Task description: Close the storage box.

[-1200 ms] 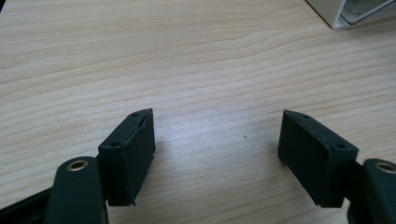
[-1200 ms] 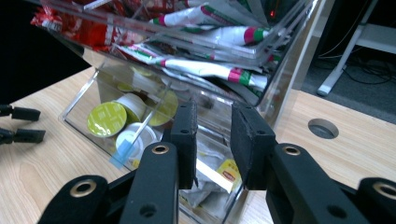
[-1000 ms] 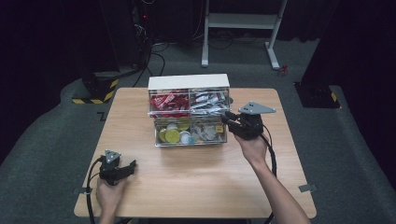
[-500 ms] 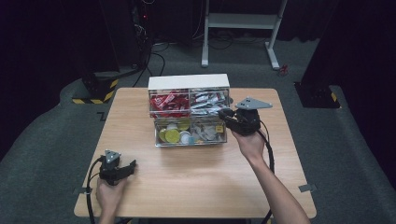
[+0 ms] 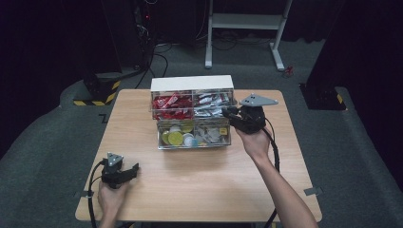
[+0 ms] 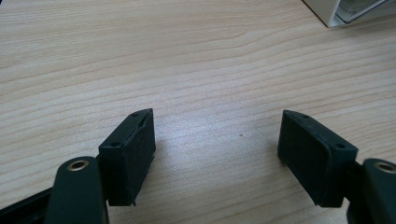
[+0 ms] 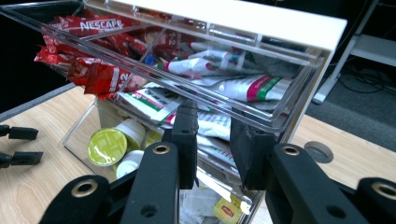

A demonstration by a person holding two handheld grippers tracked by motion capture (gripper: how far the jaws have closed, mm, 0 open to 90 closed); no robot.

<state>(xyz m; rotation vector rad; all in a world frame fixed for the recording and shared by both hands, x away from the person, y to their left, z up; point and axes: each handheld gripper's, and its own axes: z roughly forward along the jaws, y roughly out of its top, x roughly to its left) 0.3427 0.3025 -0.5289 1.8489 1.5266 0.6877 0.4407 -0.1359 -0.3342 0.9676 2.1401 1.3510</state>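
Overhead, the wooden surface (image 5: 199, 175) carries a clear two-tier organizer (image 5: 192, 114) with a white top, standing at its far middle. The right claw (image 5: 227, 113), held in the person's right hand (image 5: 254, 142), sits at the organizer's right end, its tips level with the upper tier. Well apart from it, at the near left corner of the surface, the left claw (image 5: 133, 170) lies low in the left hand (image 5: 111, 199), pointing toward the right. The upper tier holds red sachets (image 5: 171, 105) on the side far from the right claw and silvery sachets (image 5: 209, 103) on the side nearest it; round capsules (image 5: 176, 137) lie in the tier below.

Along the left claw (image 6: 217, 140), the jaws stand spread wide with bare wood (image 6: 187, 70) between and beyond them. A white corner of the organizer (image 6: 336, 11) shows far ahead to the right.

Along the right claw (image 7: 215, 135), the jaws are drawn close but not shut, a narrow gap between them, just under the front lip of the upper clear drawer (image 7: 196, 88); whether they touch it cannot be told. Red Nescafe sachets (image 7: 93, 42) lie ahead to the left, white-and-green sachets (image 7: 247, 86) straight above the claw. A green-lidded capsule (image 7: 107, 145) sits left of the jaws, and a yellow tea bag (image 7: 227, 210) below them.
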